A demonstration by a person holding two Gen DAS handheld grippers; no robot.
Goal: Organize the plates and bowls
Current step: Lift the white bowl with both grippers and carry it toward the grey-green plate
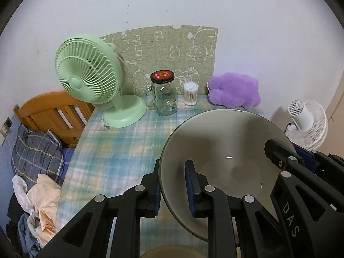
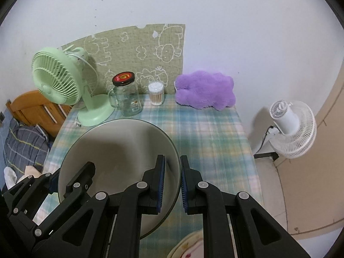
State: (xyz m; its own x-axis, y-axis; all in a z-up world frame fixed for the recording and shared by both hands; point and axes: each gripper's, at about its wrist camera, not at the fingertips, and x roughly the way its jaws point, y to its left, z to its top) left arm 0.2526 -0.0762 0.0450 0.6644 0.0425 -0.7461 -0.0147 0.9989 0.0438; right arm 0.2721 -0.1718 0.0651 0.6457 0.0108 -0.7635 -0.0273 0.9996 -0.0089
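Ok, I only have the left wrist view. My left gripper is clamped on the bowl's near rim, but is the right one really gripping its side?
Observer: Yes. In the right wrist view the right gripper pinches the bowl at its rim, with one pad inside and one outside.
Operator: Is there any other dish over there?
Observer: A pale patterned plate shows at the bottom edge, partly hidden by the gripper.
Operator: And to the right of the bowl?
Observer: Only bare checked cloth runs to the table edge. The purple plush lies at the back.
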